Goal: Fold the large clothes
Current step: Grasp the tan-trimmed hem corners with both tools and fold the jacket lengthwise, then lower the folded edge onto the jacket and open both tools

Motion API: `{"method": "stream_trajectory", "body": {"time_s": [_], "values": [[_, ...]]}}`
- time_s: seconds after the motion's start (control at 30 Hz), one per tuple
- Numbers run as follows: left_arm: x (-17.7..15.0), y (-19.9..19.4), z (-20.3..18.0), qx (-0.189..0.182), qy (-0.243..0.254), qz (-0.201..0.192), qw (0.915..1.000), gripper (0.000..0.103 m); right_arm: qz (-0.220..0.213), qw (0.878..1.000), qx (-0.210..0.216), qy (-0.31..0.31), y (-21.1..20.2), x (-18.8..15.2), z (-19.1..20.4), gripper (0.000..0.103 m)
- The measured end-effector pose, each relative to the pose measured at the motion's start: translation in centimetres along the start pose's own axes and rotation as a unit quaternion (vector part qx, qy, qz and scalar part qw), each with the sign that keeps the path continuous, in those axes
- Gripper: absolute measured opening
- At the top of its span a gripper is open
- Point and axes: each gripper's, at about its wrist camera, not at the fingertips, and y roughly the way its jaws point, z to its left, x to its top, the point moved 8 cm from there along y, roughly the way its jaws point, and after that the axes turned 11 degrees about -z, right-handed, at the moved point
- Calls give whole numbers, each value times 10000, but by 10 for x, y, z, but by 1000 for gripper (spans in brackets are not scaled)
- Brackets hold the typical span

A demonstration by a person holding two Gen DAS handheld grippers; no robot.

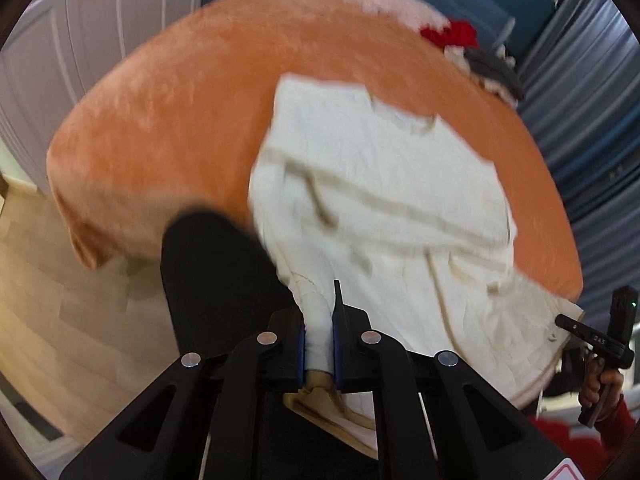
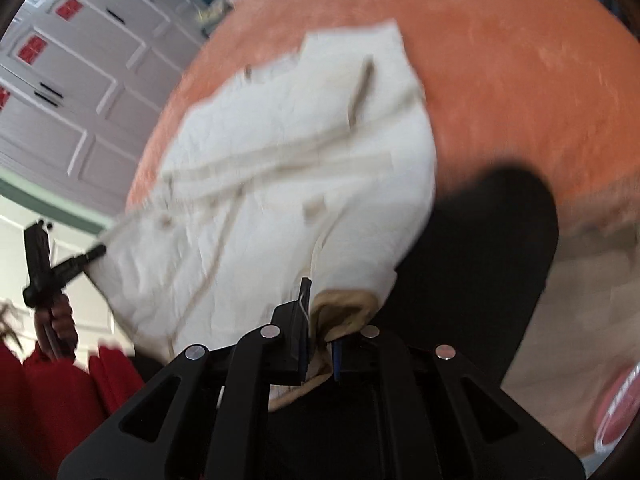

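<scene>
1. Cream garment (image 1: 372,200) lay spread over the orange blanket (image 1: 168,120) in the left wrist view, its near edge lifted. The left gripper (image 1: 319,344) had its jaws pinched tight on a bunched corner of the cloth. At far right the right gripper (image 1: 592,336) met the other corner (hand (image 1: 600,384) below it).
2. From the right wrist view, the right gripper (image 2: 318,344) was clamped on a tan-lined fold of the garment (image 2: 280,184); the left gripper (image 2: 68,264) met the cloth's edge at left.
</scene>
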Motion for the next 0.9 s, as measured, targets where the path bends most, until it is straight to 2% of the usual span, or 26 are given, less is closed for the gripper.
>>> {"method": "stream_trajectory", "body": {"time_s": [0.1, 0.17, 0.27, 0.33, 0.47, 0.6, 0.67, 0.8, 0.9], "values": [[55, 4, -10, -135, 110, -607, 9980, 7, -858, 9961, 83, -205, 6, 64, 18, 7], [88, 12, -20, -97, 224, -1002, 9947, 7, -1344, 9906, 77, -235, 18, 105, 24, 7], [128, 33, -29, -112, 193, -1402, 9899, 7, -1699, 9854, -11, -115, 35, 143, 19, 7], [147, 51, -31, -67, 194, -1488, 9887, 7, -1834, 9829, -137, 44, 55, 168, 9, 7], [175, 97, -26, 233, 256, -1453, 9888, 8, -1799, 9821, -396, 382, 98, 193, -18, 8], [192, 145, -13, 442, 77, -1244, 9912, 14, -1679, 9822, -582, 610, 138, 203, -35, 9], [195, 168, -7, 592, 62, -1131, 9918, 16, -1589, 9821, -644, 782, 157, 206, -45, 10], [194, 212, 2, 1000, 369, -897, 9903, 16, -1432, 9820, -712, 1008, 189, 210, -60, 15], [189, 240, 13, 1061, 309, -642, 9918, 16, -1350, 9821, -752, 1078, 205, 209, -67, 19]]}}
